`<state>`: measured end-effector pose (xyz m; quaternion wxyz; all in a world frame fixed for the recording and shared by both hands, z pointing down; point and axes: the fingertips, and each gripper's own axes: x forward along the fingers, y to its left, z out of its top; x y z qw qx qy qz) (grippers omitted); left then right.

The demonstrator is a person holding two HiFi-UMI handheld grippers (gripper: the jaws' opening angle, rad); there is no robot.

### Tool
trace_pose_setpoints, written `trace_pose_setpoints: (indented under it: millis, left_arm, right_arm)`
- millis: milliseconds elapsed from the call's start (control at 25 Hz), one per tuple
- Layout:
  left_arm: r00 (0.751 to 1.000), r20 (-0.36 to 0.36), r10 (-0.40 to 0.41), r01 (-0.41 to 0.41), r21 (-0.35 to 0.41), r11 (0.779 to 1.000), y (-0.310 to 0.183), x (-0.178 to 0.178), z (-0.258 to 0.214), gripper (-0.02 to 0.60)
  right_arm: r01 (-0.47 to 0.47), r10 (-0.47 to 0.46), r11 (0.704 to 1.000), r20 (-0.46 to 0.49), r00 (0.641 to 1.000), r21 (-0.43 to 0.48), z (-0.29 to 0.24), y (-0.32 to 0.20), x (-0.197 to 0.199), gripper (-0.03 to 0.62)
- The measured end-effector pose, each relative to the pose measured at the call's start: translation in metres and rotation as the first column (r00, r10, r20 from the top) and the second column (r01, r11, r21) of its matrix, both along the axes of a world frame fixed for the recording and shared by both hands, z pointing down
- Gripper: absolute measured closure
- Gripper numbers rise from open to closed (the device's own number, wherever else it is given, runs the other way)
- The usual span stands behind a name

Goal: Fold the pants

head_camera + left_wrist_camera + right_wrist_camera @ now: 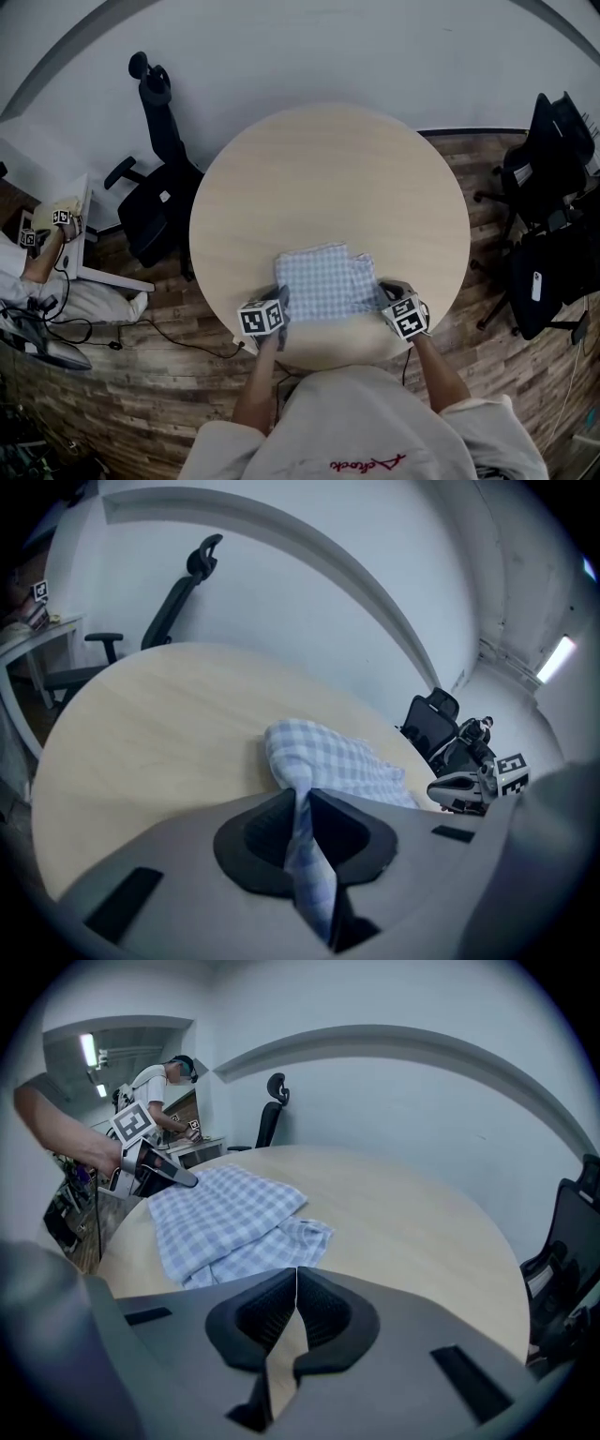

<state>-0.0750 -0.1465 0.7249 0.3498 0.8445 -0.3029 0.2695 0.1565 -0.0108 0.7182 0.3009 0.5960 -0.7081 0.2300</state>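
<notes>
Where the left claw (302,797) grips, blue-checked pants (323,279) bunch

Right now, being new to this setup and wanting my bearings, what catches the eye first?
The blue-checked pants, folded small, lie at the near edge of the round wooden table. The left gripper pinches their left edge; the right gripper is shut and empty at their right side. A black office chair stands to the table's left.
</notes>
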Motion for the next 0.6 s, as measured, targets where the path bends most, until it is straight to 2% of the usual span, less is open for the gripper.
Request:
trace_pose_setpoints:
  millis: [160,360,480,600]
  left_arm:
    - [0.996,0.005,-0.086,0.086,0.006,0.996,-0.021,-0.054,-0.005,0.512]
    - [0.991,0.028,-0.133,0.132,0.049,0.99,-0.041,-0.11,-0.023,0.512]
    - [0.992,0.005,-0.13,0.129,0.073,0.989,-0.045,-0.117,-0.041,0.512]
    - [0.997,-0.009,-0.082,0.083,0.122,0.989,-0.044,-0.101,-0.067,0.512]
  right_arm:
    - [0.047,-0.047,0.999,0.015,0.999,0.011,0.001,-0.019,-0.024,0.565]
    - [0.106,-0.107,0.994,0.024,0.994,0.021,-0.001,-0.041,-0.052,0.565]
    - [0.131,-0.132,0.991,0.026,0.991,0.032,-0.001,-0.048,-0.063,0.565]
    - [0.141,-0.142,0.989,0.031,0.989,0.04,-0.002,-0.051,-0.068,0.565]
